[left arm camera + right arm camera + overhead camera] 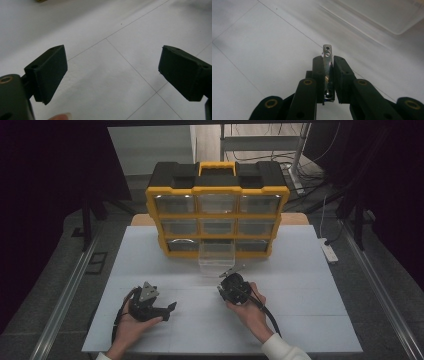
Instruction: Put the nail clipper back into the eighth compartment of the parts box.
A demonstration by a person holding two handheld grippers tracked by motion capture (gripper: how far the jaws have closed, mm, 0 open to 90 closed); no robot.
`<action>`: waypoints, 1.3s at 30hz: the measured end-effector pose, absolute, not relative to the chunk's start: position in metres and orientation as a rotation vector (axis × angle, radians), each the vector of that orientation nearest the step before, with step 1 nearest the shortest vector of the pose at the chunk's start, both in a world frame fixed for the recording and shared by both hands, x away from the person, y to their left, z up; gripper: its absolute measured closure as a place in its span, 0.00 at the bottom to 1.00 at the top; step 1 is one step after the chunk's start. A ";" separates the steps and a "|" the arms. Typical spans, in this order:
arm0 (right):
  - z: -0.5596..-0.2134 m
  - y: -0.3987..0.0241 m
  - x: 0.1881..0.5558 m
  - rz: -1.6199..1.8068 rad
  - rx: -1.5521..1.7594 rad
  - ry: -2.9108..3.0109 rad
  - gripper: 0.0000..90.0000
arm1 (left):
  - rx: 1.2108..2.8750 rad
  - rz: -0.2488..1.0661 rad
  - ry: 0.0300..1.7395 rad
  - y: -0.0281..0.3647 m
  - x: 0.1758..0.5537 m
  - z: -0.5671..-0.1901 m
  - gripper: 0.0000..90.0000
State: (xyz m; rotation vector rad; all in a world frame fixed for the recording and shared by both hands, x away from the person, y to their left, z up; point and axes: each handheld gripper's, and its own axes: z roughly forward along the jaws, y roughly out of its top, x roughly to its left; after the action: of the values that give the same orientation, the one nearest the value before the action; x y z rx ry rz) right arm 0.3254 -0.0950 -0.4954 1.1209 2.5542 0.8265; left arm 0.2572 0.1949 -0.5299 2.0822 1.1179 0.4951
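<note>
My right gripper [229,277] is shut on a small silver metal piece that looks like a nail clipper [234,270]. In the right gripper view the clipper [327,62] stands on edge between the two black pads [318,72], its ridged end with a small hole sticking out past them. It is held just above the white table, close in front of a clear plastic drawer [216,260]. My left gripper [169,309] rests low over the table at the front left. Its jaws [112,65] stand wide open with bare table between them.
A yellow and black drawer organizer [217,215] stands at the back of the white table [300,285]. The clear drawer [387,17] is pulled out of its bottom middle slot onto the table. A white power strip [329,251] lies off the table's right edge.
</note>
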 end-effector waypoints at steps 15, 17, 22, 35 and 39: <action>-0.477 -0.101 0.321 0.874 1.070 2.561 0.88 | 2.063 0.497 1.114 0.195 0.256 -0.528 0.10; -0.475 -0.102 0.321 0.880 1.065 2.560 0.88 | 2.062 0.497 1.113 0.195 0.256 -0.528 0.10; -0.468 -0.104 0.319 0.897 1.050 2.551 0.88 | 2.058 0.497 1.111 0.195 0.256 -0.527 0.10; -0.453 -0.109 0.317 0.930 1.019 2.533 0.88 | 2.057 0.501 1.112 0.195 0.255 -0.527 0.10; -0.450 -0.111 0.317 0.938 1.017 2.529 0.88 | 2.052 0.501 1.115 0.195 0.255 -0.527 0.10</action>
State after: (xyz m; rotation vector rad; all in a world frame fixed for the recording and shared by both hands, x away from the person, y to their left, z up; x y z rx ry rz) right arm 0.3166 -0.1108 -0.4501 1.0166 2.5286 0.9383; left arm 0.2550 0.1948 -0.5269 2.0519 1.1147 0.5008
